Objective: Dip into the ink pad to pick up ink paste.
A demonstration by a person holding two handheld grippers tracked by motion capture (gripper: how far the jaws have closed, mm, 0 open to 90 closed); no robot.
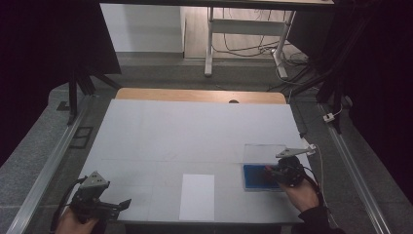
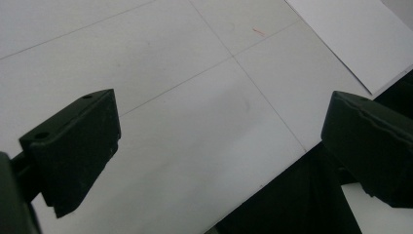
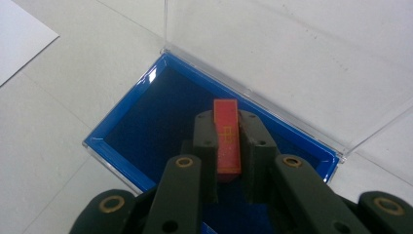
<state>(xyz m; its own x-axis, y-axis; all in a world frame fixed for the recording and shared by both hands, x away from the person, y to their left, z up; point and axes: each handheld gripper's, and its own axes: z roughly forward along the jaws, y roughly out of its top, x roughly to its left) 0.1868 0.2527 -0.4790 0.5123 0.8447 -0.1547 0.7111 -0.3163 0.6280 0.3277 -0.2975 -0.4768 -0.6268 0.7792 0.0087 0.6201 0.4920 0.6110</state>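
At the table's near edge, the left gripper (image 1: 127,202) stood with its matte black jaws wide apart over bare white tabletop (image 2: 160,63), nothing between them. Farther right, the right gripper (image 3: 228,146) was clamped on a thin, flat red rectangular chip (image 3: 227,139) with fine gold markings, held above a blue felt-lined rectangular box (image 3: 146,117); its clear plastic lid (image 3: 272,44) stood open behind. The chip's lower end was hidden between the jaws.

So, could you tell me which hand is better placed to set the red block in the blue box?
Right: its gripper already clamps the red block over the blue box; the left gripper sits open, far away.
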